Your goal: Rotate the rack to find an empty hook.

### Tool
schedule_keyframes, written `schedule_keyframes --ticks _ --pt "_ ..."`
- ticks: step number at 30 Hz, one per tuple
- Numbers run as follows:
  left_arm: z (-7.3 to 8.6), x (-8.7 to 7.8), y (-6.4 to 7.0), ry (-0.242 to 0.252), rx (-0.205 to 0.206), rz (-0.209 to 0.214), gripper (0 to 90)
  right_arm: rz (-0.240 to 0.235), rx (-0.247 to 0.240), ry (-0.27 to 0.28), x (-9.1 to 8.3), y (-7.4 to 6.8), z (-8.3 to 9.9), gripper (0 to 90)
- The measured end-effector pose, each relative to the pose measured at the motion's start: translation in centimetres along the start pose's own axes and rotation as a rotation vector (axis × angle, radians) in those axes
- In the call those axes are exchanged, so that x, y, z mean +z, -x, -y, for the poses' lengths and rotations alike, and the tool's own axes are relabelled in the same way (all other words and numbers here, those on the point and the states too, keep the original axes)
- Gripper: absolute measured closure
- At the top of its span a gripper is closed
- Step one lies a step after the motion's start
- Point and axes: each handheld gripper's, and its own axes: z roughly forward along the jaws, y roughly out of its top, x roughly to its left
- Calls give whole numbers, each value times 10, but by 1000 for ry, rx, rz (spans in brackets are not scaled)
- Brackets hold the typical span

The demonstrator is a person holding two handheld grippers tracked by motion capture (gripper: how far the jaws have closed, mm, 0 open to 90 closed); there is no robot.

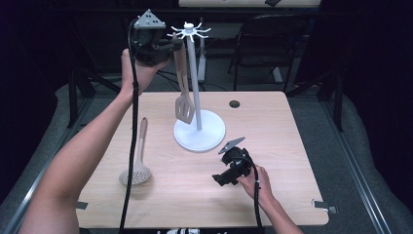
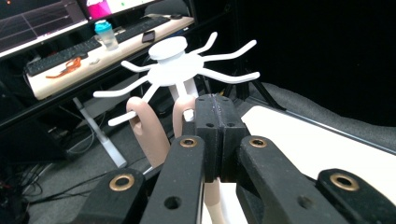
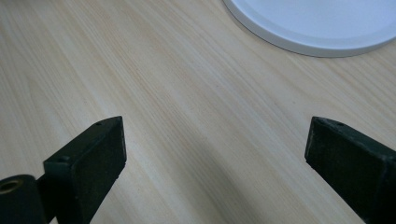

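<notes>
Skimmer (image 1: 136, 168) left of rack (image 1: 199, 130)

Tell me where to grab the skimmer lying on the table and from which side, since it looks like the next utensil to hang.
Grip the skimmer by its slim handle, not the round perforated head. It lies flat on the table, head toward the person and handle pointing away, so coming straight down from above with the jaws across the handle looks best. The right tool is open and free; the left tool holds the spatula at the rack.

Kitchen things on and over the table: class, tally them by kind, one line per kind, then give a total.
Spatula: 1, in the left gripper, at the rack's hooks
Skimmer: 1, lying on the table
Rack: 1, white
Total: 3
</notes>
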Motion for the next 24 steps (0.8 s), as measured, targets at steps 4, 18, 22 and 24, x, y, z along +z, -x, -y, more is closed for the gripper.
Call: schedule_keyframes --ticks 4,18,22,24 --pt "1 1 -3 3 -11 -9 900 -1 -5 6 1 0 0 50" --pt "5 2 -18 -6 -51 -45 900 -8 6 19 2 -1 0 48" --pt "6 3 -20 -8 -55 -46 900 -11 -5 0 0 -1 -1 48" --pt "7 2 -20 -12 -54 -43 900 -16 -3 -1 1 -1 -1 48"
